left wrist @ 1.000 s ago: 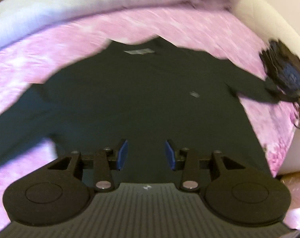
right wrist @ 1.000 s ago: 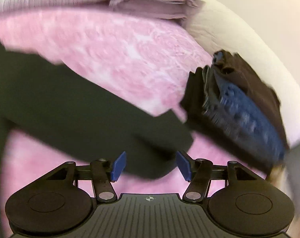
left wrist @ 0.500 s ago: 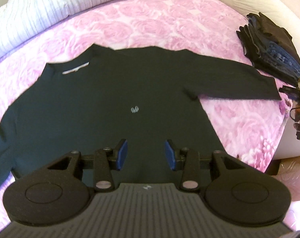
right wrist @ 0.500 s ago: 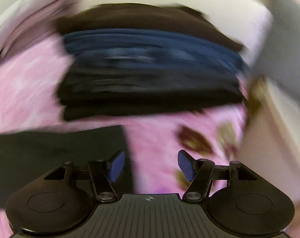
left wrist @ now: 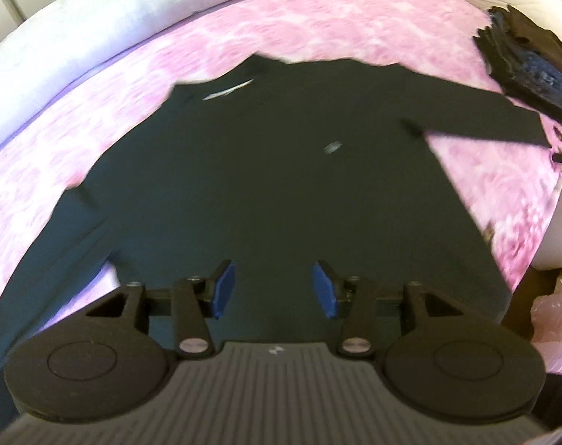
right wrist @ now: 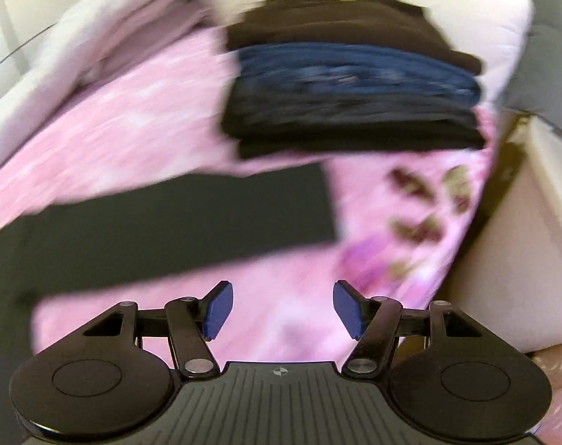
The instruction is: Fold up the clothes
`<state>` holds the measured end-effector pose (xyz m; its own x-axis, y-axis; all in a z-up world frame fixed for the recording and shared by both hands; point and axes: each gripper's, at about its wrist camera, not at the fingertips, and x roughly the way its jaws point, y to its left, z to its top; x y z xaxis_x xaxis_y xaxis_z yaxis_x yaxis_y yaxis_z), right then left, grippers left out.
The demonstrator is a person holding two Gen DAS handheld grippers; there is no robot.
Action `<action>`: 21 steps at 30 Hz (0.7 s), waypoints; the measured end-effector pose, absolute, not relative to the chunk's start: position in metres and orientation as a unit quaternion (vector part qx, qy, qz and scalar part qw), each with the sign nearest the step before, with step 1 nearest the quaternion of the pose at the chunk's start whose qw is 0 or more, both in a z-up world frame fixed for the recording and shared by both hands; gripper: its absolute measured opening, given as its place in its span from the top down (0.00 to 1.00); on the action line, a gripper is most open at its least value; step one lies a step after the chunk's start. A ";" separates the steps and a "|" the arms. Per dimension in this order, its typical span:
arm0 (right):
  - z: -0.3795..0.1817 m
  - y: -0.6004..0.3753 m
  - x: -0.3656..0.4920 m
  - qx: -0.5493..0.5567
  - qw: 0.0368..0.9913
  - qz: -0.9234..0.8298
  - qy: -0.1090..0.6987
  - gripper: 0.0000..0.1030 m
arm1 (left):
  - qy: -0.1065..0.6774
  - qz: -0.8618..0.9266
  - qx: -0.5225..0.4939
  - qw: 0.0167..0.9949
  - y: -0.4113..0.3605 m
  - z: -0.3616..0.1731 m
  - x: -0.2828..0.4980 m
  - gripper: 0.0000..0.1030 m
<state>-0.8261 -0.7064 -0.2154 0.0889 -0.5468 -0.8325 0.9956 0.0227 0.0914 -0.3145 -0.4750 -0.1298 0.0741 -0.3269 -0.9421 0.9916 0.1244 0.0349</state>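
**A:** Sweater (left wrist: 281, 170), dark and long-sleeved, is lying spread flat on the pink floral bedspread (left wrist: 318, 26), collar toward the far side, hem toward you. It is filling most of the left wrist view, and the white pillows (left wrist: 95, 26) are lying beyond it at the far edge.

**B:** What is sitting at the far right?

**A:** A stack of folded clothes (right wrist: 351, 74), dark and blue layers, is resting just beyond the end of the right sleeve (right wrist: 191, 218). That sleeve is stretching out sideways, its long axis running left to right across your right wrist view, with the cuff ending right of centre.

**B:** And your grippers?

**A:** Your left gripper (left wrist: 273, 289) is hovering over the lower body of the sweater; its jaws are opening and nothing is lying between the blue pads. Your right gripper (right wrist: 282, 309) is standing wide apart and empty over bare bedspread, with the sleeve lying just beyond its fingertips on the far side.

**B:** So which hand is taking the sleeve?

**A:** I am judging your right hand to be the nearer one: you are probably needing to reach forward to the cuff and carry it left, across the body.
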 end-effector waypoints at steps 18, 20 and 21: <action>-0.101 -0.403 -0.649 0.347 0.644 -0.604 0.316 0.38 | 0.369 -0.591 0.379 0.610 -0.247 -0.083 -0.157 0.43; -0.090 -0.388 -0.630 0.333 0.666 -0.580 0.330 0.38 | 0.370 -0.593 0.375 0.609 -0.238 -0.081 -0.155 0.42; -0.087 -0.380 -0.621 0.327 0.677 -0.564 0.341 0.38 | 0.371 -0.594 0.374 0.608 -0.235 -0.081 -0.155 0.40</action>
<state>-0.6208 -0.3802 -0.0874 0.1311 -0.5402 -0.8313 0.9870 0.1501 0.0581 -0.1549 -0.2345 -0.0811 0.0205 -0.4444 -0.8956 0.9998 0.0150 0.0154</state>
